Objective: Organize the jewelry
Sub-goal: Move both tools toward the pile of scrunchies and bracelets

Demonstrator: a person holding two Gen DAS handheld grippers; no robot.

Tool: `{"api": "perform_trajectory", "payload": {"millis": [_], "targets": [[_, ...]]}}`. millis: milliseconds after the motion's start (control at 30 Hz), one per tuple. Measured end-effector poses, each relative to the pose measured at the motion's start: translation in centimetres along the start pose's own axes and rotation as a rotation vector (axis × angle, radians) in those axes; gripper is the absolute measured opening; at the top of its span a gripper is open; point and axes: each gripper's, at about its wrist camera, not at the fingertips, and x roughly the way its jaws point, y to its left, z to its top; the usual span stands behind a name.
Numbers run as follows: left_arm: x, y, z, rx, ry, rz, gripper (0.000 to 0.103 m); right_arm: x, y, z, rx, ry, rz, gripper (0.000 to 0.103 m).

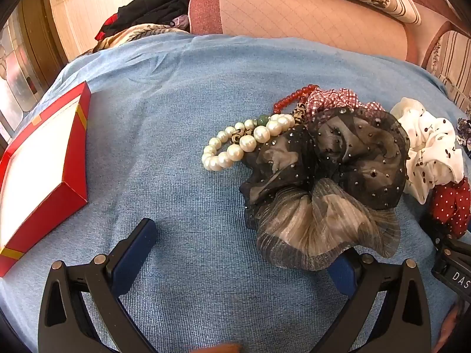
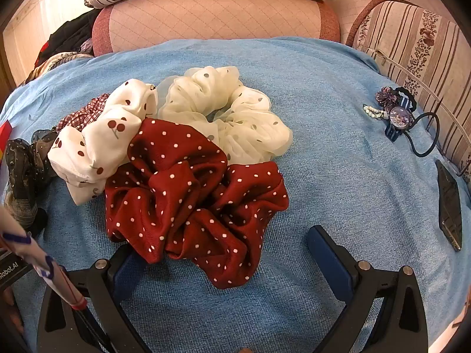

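Observation:
On a blue cloth (image 1: 188,123) lies a pile of jewelry and scrunchies. In the left wrist view a pearl bracelet (image 1: 235,144) and a red bead bracelet (image 1: 291,97) lie beside a black sheer scrunchie (image 1: 329,176). My left gripper (image 1: 244,253) stands open just in front of that scrunchie, whose hem drapes over the right finger. A red open box (image 1: 44,158) with a white inside sits at the left. In the right wrist view my right gripper (image 2: 226,259) is open, with the lower edge of a red polka-dot scrunchie (image 2: 191,197) between its fingers, not pressed.
A cherry-print scrunchie (image 2: 100,144) and a cream dotted scrunchie (image 2: 229,111) lie behind the red one. At the far right are a watch (image 2: 399,117), small beads (image 2: 374,113), a black hair tie (image 2: 426,138) and a dark phone (image 2: 449,206). A pink sofa cushion (image 2: 215,17) backs the cloth.

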Motion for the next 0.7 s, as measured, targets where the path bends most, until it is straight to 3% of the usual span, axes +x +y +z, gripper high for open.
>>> {"api": "perform_trajectory", "payload": {"millis": [700], "targets": [[-1.4, 0.7, -0.6, 0.016, 0.017, -0.06, 0.103, -0.9, -0.8, -0.5, 0.01, 0.01, 0.023, 0.103]]}}
